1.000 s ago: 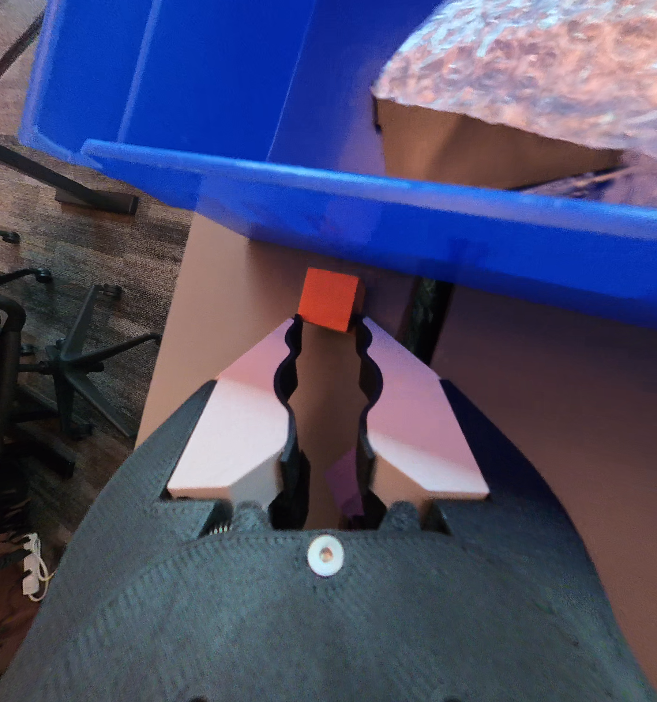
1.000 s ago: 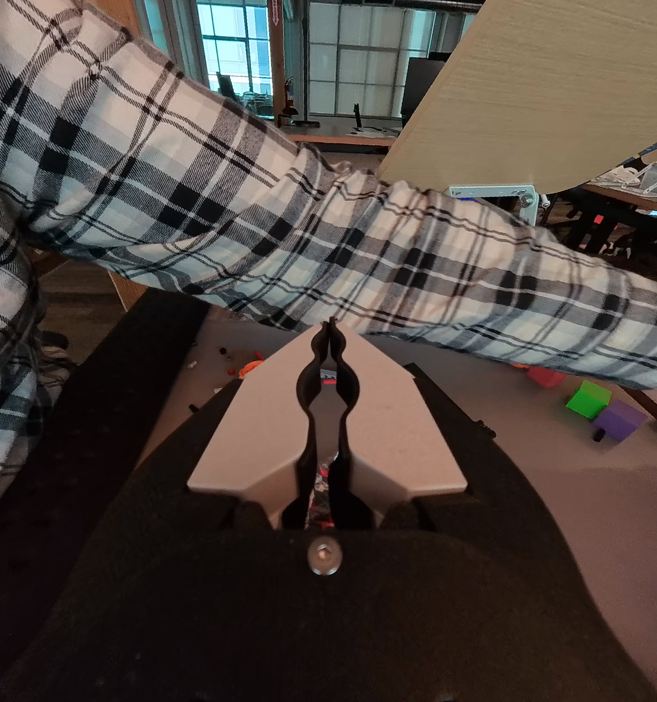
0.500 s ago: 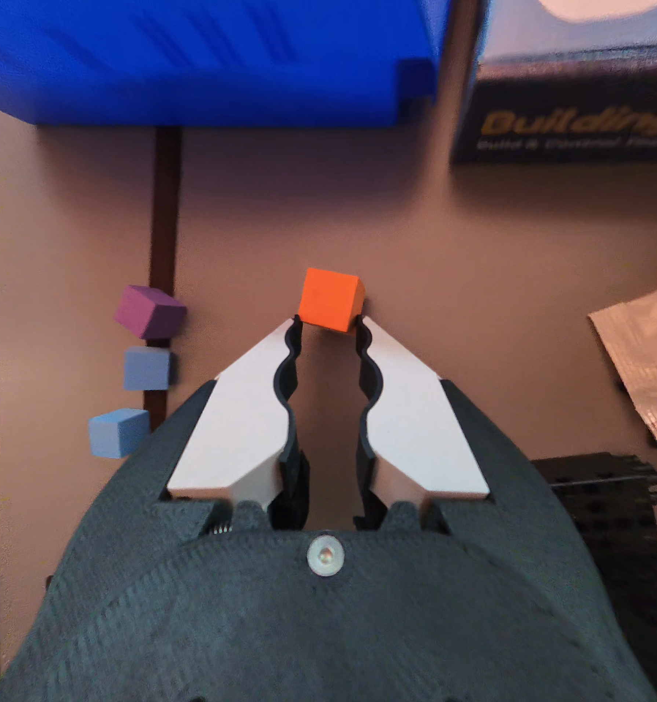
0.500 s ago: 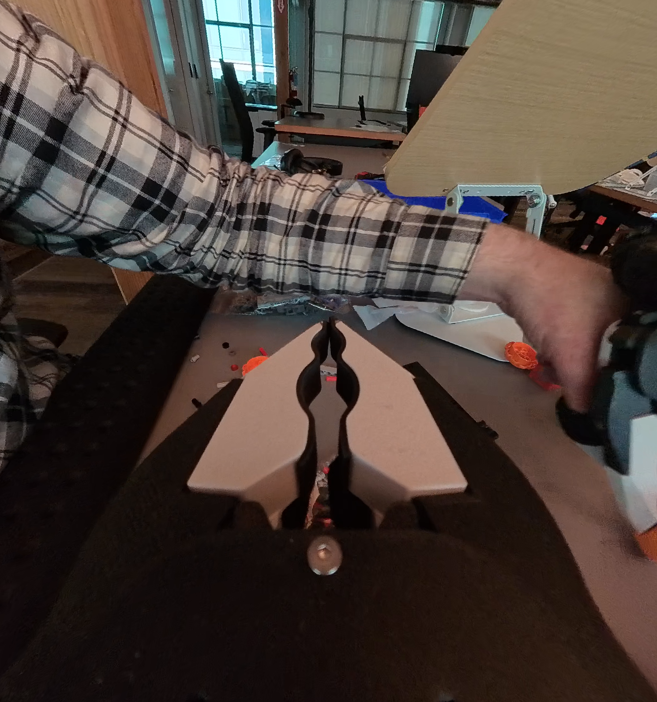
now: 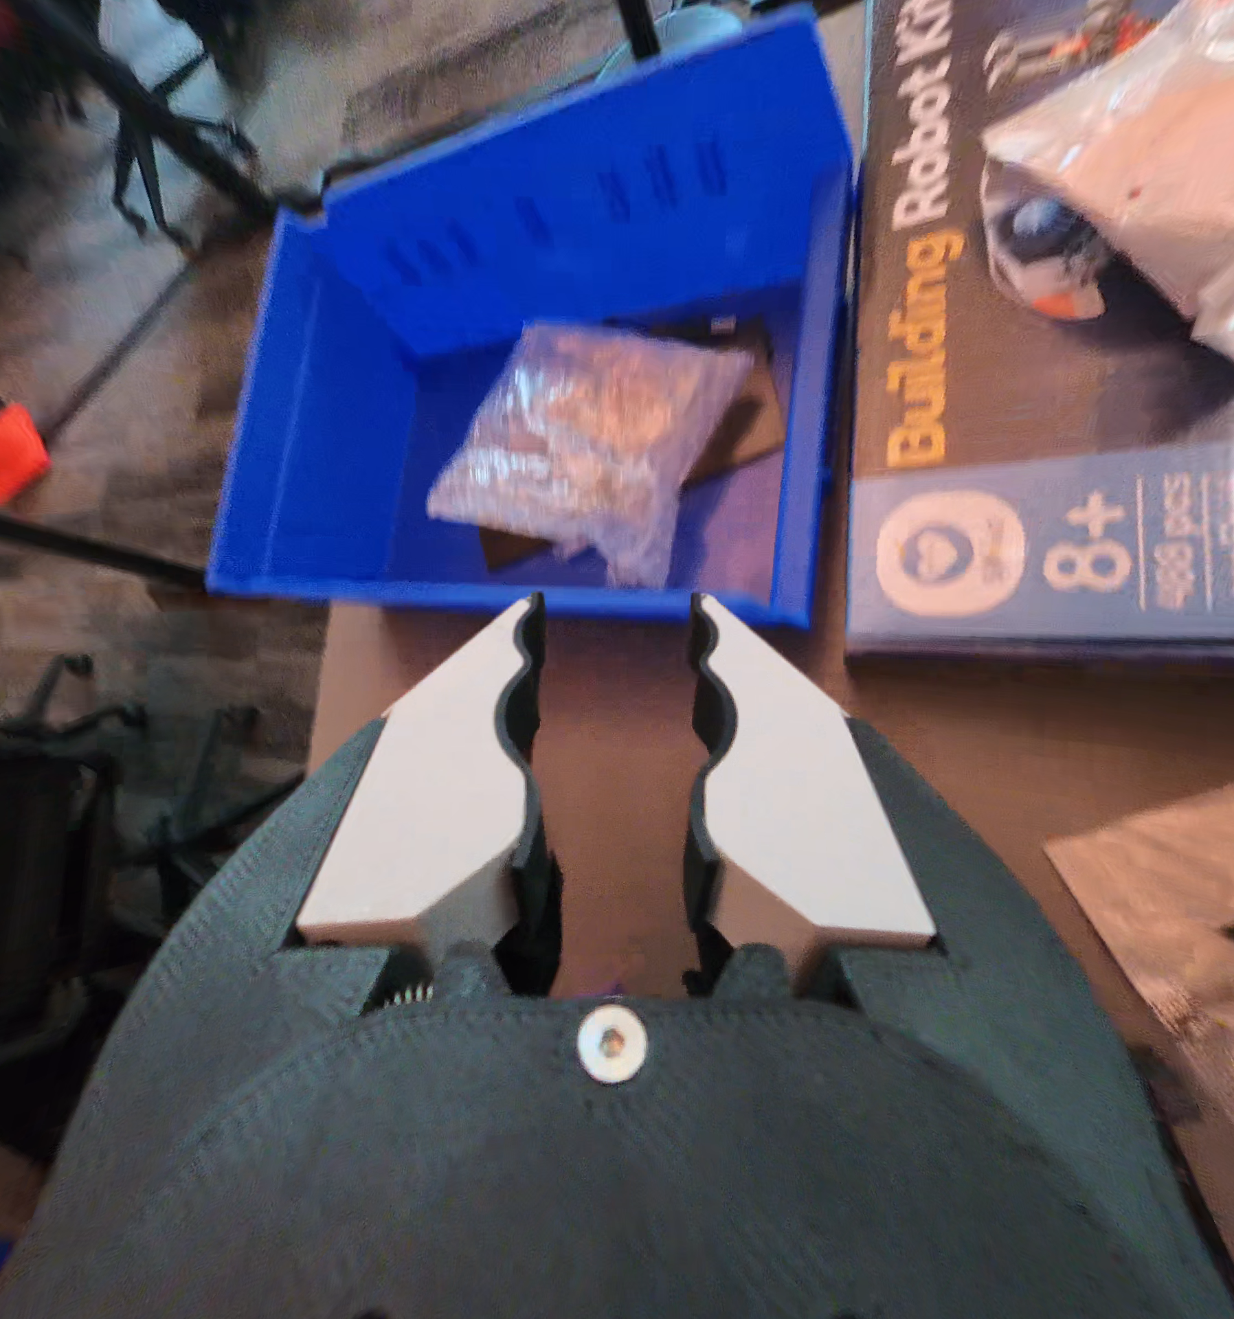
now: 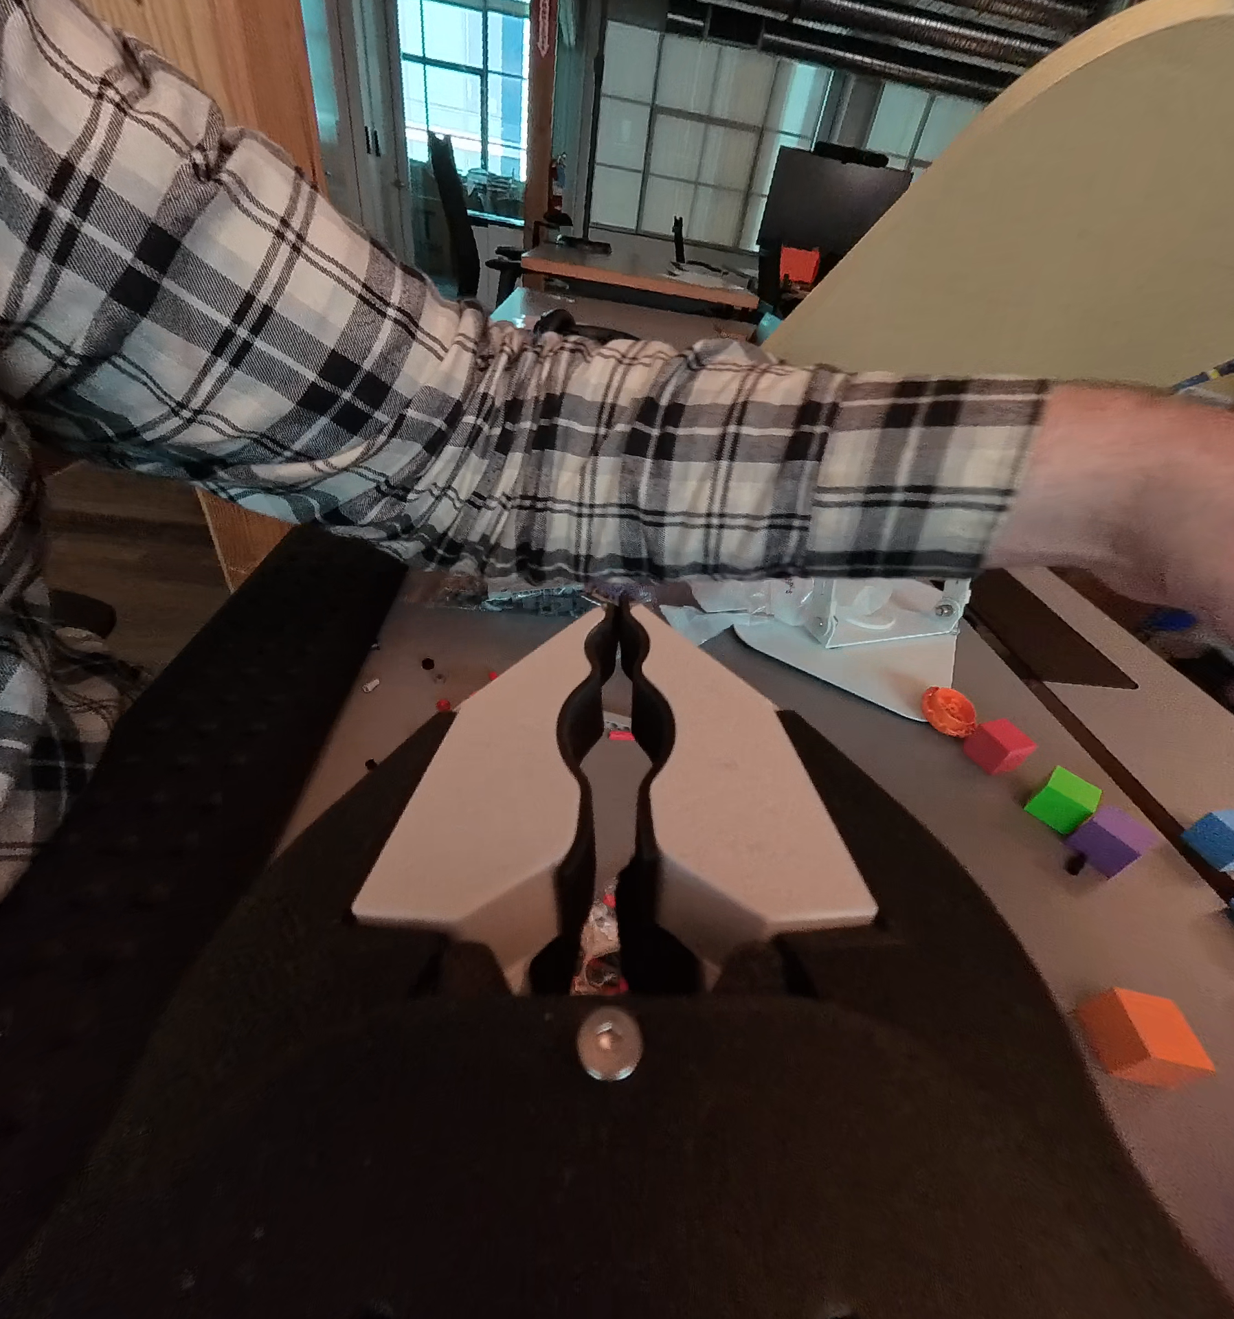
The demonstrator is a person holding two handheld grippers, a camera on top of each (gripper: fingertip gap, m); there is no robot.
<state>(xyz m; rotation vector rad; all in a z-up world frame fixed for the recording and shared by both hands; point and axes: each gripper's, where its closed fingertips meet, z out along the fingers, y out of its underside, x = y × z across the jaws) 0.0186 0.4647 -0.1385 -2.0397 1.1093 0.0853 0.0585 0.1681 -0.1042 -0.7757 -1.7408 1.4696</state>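
ahead of the left tongs [image 5: 615,607] a bin [image 5: 300,457] sits on the tabletop [image 5: 957,728] with a bag [image 5: 585,442] inside it, a box [image 5: 1028,428] just right of the bin, while right of the right tongs [image 6: 618,617] cubes [image 6: 1062,798] lie in a loose row under a sleeve [image 6: 600,471].

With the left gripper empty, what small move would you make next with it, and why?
Probably swing the left gripper back toward the cubes: its jaws are open with nothing between them, it hangs near the blue bin, and the green cube and purple cube lie loose.
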